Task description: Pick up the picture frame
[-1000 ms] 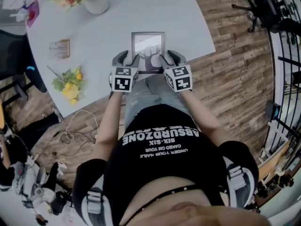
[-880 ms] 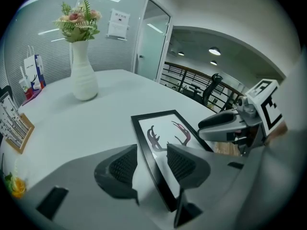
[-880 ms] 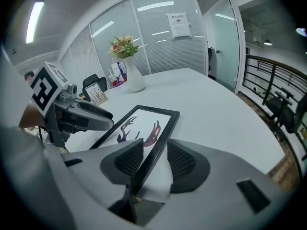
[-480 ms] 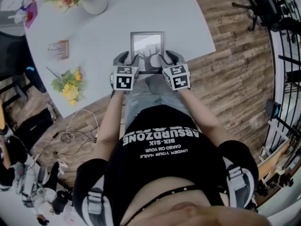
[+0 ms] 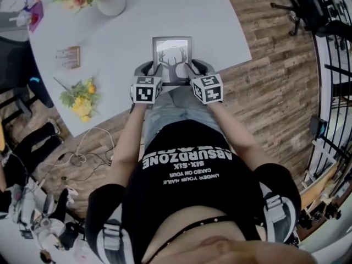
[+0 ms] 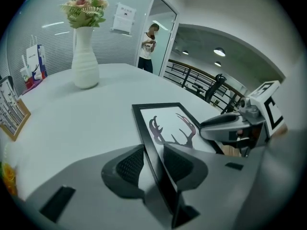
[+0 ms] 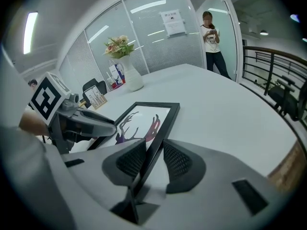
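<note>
A black picture frame [image 5: 172, 56] with an antler print lies flat on the white table [image 5: 110, 37], near the table's front edge. My left gripper [image 5: 149, 68] straddles the frame's left side rail [image 6: 158, 176]. Its jaws are closing, with the rail between the pads and only a sliver of gap showing. My right gripper [image 5: 198, 66] straddles the frame's right side rail [image 7: 151, 152]. Those jaws are closing too, and the pads stand just off the rail. In the gripper views the print [image 6: 170, 126] [image 7: 141, 123] shows between the two grippers.
A white vase of flowers [image 5: 110, 1] stands at the table's far left. A small wooden stand [image 5: 70, 56] and a yellow bouquet [image 5: 81, 97] lie left of the frame. A person [image 7: 213, 44] stands beyond the table by the glass wall. The table edge runs just below the grippers.
Both grippers' jaws have narrowed around the frame's side rails. The glass reflection is gone, so the antler print now shows. The left gripper sank slightly.
</note>
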`<state>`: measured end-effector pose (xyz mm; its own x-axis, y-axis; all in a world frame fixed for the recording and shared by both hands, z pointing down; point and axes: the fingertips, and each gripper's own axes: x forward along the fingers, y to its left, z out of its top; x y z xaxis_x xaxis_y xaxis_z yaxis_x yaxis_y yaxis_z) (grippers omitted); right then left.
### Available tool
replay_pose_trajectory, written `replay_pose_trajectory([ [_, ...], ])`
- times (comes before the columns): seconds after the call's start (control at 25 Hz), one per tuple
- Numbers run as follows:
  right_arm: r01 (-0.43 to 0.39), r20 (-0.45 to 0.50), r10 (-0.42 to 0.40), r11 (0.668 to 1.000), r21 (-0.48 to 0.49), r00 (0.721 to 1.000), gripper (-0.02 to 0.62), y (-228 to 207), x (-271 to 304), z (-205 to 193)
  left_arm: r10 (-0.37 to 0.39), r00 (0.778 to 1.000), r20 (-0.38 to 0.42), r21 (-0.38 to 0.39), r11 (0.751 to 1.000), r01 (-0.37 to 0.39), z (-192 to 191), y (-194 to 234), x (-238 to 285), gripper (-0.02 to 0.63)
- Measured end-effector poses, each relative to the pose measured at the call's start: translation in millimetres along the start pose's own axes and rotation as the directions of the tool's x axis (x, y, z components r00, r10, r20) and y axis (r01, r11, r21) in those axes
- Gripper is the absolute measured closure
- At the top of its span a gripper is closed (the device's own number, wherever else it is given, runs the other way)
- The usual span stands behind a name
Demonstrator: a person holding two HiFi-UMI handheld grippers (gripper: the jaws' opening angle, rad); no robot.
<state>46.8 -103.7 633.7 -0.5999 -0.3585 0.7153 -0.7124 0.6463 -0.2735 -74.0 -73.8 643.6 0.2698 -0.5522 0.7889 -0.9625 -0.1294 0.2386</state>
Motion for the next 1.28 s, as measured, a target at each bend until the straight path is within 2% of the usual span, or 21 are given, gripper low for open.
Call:
replay_pose_trajectory([
  [0.44,0.015,0.020,-0.015,1.000,-0.009,1.000,0.468,4,1,0,0.000,1.000,0.021,0.001,1.000,0.000,-1,2,-2,0.465],
  [0.64,0.012,0.010,-0.013,0.998,0.068,1.000,0.480,1,0,0,-0.024,0.999,-0.028,-0.028,0.999,0.023,-1,2,-1,0.468],
  [0.84,0.046,-0.031,-0.044,0.996,0.071,0.999,0.485,1,1,1,0.000,0.997,-0.073,-0.030,1.000,-0.002,-1,3,-2,0.469],
  [1.28,0.072,-0.023,-0.071,0.994,0.079,0.997,0.492,5,-8,14,-0.009,0.999,-0.051,-0.037,0.999,0.007,11,1,-15,0.471],
])
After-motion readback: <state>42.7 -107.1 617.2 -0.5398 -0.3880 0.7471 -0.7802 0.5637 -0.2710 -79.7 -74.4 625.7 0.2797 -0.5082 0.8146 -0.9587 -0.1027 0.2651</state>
